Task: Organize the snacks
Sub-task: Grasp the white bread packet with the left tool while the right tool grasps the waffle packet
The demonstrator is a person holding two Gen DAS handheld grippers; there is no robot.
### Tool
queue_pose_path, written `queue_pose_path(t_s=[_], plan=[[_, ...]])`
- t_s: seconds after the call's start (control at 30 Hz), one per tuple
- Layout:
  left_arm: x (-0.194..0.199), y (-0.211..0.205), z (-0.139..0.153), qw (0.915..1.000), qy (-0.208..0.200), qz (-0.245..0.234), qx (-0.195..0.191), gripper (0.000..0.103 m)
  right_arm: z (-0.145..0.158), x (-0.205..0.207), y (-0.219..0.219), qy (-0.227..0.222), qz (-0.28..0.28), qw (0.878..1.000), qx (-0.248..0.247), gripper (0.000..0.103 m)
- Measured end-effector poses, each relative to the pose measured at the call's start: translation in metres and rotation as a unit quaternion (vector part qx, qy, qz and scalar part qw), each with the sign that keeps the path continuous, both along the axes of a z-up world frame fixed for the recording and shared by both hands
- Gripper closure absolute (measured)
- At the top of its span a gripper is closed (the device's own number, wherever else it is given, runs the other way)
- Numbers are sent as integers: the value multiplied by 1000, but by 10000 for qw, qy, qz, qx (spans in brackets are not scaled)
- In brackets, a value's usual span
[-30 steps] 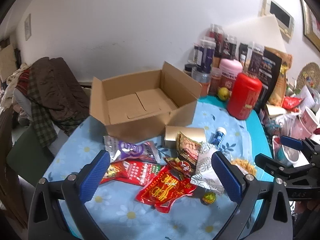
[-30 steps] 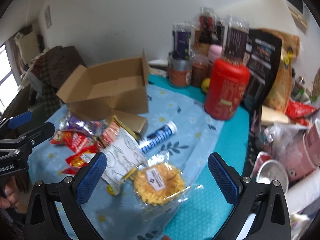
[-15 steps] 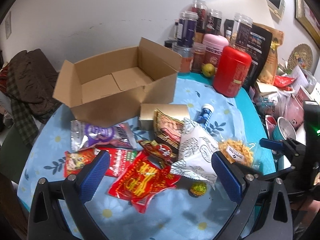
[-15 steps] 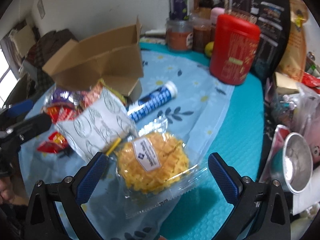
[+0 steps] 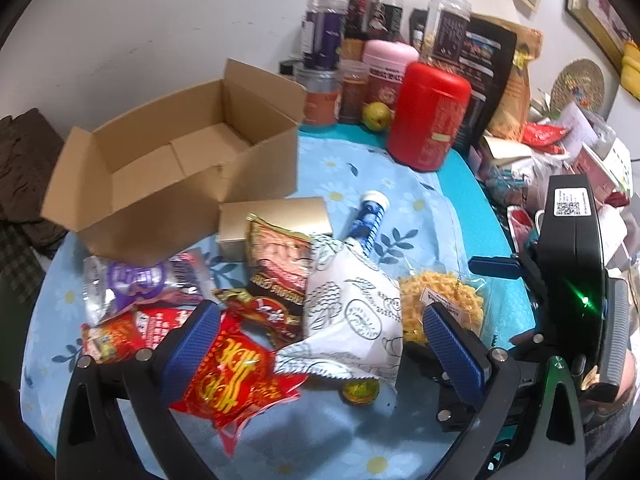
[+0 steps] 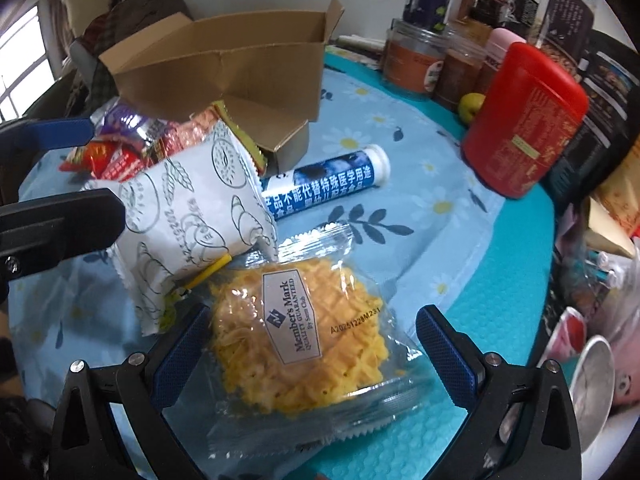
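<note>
An open cardboard box (image 5: 168, 160) (image 6: 224, 64) stands empty at the back of the blue daisy cloth. In front of it lies a heap of snack packets: a white printed pouch (image 5: 352, 316) (image 6: 188, 208), a red packet (image 5: 232, 368), a purple packet (image 5: 136, 284) and a blue tube (image 5: 370, 220) (image 6: 324, 184). A clear packet of yellow lattice crisps (image 6: 300, 336) (image 5: 440, 308) lies between the fingers of my open right gripper (image 6: 310, 352). My left gripper (image 5: 320, 340) is open and hovers over the white pouch and red packet.
A red canister (image 5: 426, 116) (image 6: 524, 116), several jars (image 5: 344, 40) and dark bags (image 5: 488, 68) line the back right. A small gold box (image 5: 276, 220) sits by the cardboard box. Cups and clutter (image 6: 592, 360) crowd the right edge. Clothes (image 5: 20, 160) are piled at left.
Both grippers have moved forward and down toward the snack heap. The yellow crisp packet now sits between the right gripper's fingers; the left one has closed in on the white pouch.
</note>
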State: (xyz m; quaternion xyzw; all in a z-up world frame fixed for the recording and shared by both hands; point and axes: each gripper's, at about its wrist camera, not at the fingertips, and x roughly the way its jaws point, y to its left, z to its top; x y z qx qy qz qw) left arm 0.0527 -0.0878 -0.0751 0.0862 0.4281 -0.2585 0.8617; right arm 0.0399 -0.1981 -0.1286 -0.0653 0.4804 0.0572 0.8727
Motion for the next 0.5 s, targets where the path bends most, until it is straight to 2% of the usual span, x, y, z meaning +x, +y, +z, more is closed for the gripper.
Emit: queue_pose_path(t_s=[0.1,0.37,0.43,0.5], plan=[[1,-8,-4,9999,33,-105,92,0,0,-3,-4,-12,47,9998,212,12],[6,-34,-27,9975,234,-518,411,1,2,-22,-19,-87,-255,9992,293,17],[7,-37,-33,9968,330,-576,441,6,4,-27,-25,-102,-378,9987,329,17],[6,-41,-39,9963,334,-619,502,19,6,-31,-29,-124,-515,9980,355,17]])
